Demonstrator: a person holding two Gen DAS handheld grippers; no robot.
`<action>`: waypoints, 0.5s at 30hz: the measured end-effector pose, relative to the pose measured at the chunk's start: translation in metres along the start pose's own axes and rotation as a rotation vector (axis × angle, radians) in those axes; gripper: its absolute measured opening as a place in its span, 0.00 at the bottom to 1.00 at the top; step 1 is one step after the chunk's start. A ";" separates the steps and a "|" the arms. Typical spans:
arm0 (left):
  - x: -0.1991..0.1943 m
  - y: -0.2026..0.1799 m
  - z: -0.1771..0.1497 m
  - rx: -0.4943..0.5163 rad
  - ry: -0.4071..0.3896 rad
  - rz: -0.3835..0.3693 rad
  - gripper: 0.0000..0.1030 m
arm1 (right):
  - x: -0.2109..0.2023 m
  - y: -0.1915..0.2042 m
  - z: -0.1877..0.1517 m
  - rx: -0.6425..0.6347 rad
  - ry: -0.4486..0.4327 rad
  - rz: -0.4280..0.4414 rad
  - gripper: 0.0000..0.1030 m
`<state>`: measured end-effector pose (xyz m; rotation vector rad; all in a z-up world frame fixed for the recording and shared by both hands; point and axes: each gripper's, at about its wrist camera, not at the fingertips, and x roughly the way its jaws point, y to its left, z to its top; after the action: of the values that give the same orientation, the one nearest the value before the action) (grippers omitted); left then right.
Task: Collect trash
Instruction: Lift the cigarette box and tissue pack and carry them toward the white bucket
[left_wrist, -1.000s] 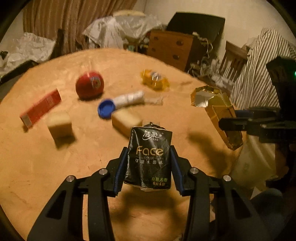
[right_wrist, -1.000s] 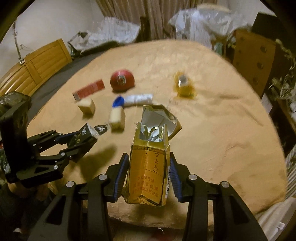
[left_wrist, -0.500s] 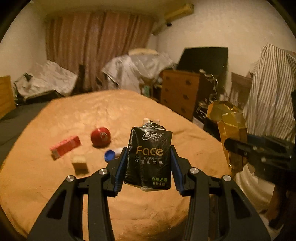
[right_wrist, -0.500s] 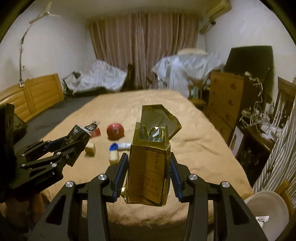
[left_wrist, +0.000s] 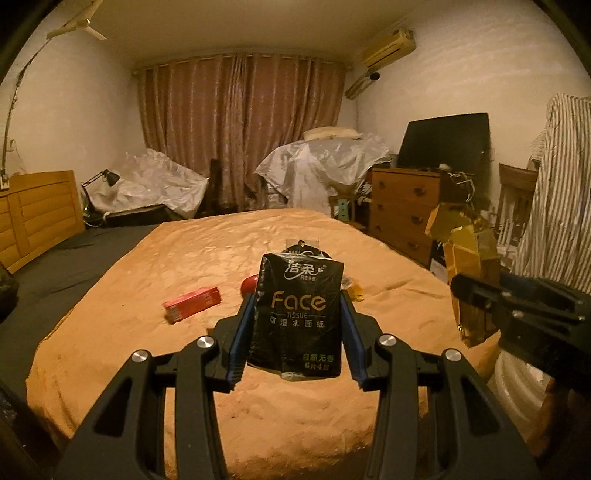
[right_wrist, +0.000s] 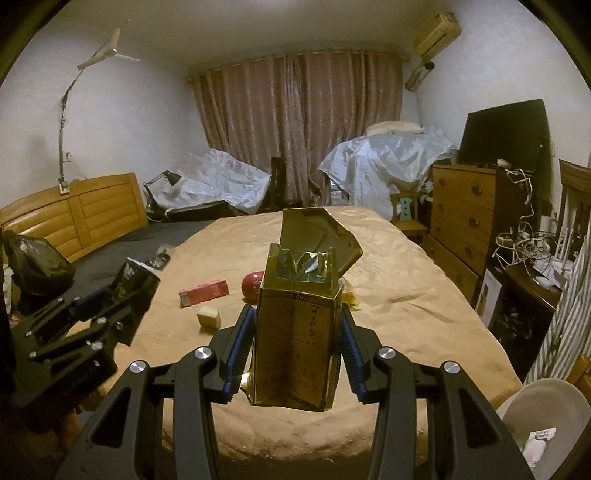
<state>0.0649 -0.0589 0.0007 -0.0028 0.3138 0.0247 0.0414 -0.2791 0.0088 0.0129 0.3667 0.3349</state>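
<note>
**Both hand-held grippers loaded, raised off the near end of the bed**

The bed (right_wrist: 406, 295), under a tan cover, fills the middle of both views; its near edge curves below the held items and its right edge drops toward a wooden dresser (right_wrist: 461, 221) and a tangle of cables. Bare cover lies on the right half. To the left a dark sheet runs up to a wooden headboard (right_wrist: 81, 218). A white bin (right_wrist: 546, 410) stands by the near right corner of the bed, low in the right wrist view, with scraps inside.

On the cover, grouped near the middle, lie a red carton (right_wrist: 204, 291), a red ball (right_wrist: 253, 283) partly hidden behind the held box, a pale block (right_wrist: 209, 317), and a yellow wrapper (left_wrist: 355, 291) just right of the pack.

The left hand-held gripper (left_wrist: 295, 325) is closed on a black tissue pack (left_wrist: 295, 314), upright between the blue pads, held above the bed's near end. The right hand-held gripper (right_wrist: 297, 332) is clamped on a gold cigarette box (right_wrist: 297, 325), upright with its torn lid flipped open, also above the near end. The two grippers hang side by side, apart.
</note>
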 end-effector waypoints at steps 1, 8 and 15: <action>-0.001 0.001 0.000 0.001 0.000 0.007 0.41 | 0.000 0.003 0.000 -0.003 -0.002 0.002 0.45; -0.008 0.007 0.006 -0.010 -0.013 0.025 0.41 | 0.004 0.011 0.001 -0.005 0.001 0.014 0.45; -0.010 0.009 0.007 -0.008 -0.015 0.015 0.41 | 0.004 0.013 0.001 -0.007 0.003 0.014 0.45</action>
<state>0.0570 -0.0502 0.0110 -0.0085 0.2991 0.0406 0.0409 -0.2656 0.0092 0.0077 0.3690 0.3498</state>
